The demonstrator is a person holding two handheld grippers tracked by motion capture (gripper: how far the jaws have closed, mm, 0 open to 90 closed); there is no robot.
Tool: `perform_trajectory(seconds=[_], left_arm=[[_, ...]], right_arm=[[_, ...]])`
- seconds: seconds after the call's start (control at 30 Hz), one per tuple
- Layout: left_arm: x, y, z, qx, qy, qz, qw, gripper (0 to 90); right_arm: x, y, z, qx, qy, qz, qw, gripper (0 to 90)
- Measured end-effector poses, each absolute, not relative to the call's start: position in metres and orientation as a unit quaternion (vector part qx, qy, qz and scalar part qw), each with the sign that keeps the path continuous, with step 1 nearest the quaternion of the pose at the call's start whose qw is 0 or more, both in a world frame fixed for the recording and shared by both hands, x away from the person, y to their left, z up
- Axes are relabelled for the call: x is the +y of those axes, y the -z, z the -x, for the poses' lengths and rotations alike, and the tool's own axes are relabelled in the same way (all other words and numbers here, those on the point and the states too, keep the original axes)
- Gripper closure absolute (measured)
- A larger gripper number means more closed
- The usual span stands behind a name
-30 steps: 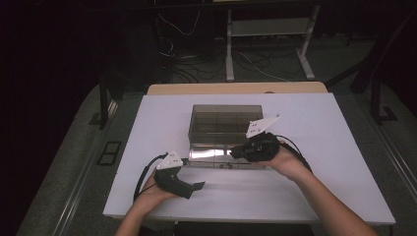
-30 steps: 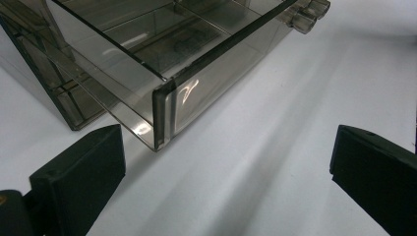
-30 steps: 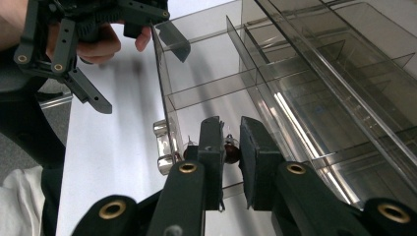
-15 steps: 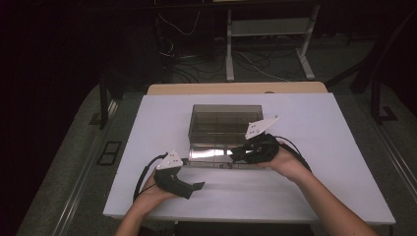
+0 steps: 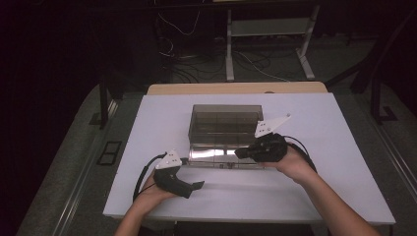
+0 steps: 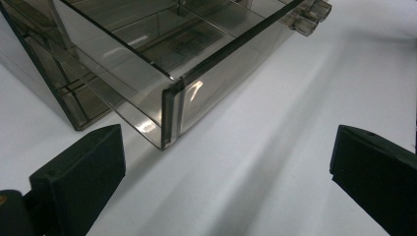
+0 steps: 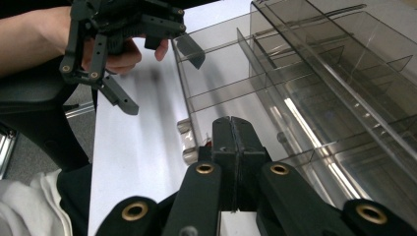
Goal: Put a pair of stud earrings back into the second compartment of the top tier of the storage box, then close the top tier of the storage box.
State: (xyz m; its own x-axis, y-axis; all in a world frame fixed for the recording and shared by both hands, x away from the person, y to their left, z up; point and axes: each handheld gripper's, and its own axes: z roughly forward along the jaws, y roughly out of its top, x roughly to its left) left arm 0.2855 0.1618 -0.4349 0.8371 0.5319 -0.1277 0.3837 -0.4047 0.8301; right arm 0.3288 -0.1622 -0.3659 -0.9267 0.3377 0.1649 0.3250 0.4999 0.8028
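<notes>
Drawer of the smoky clear organizer box stood pulled out toward the person at mid-table. Right gripper had just closed, jaws pressed together at the drawer's front edge; whether they pinched it could not be told. Left gripper rested released on the white table, near the drawer's corner.

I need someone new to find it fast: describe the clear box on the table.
On the white table, look to the middle, just beyond the two hand-held grippers. There sits a smoky transparent plastic organizer box with inner dividers, its lid folded open toward the person. It is the table's one see-through, compartmented item.
</notes>
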Motion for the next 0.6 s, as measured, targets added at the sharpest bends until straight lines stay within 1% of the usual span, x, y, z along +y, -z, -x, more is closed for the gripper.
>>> perform_trajectory(seconds=[0.6], left_arm=[[0.164,0.435,-0.284,0.278,-0.083,-0.833,0.470,0.0]], right_arm=[[-0.177,0.370,-0.303,0.862,-0.467,-0.197,0.005,88.8]])
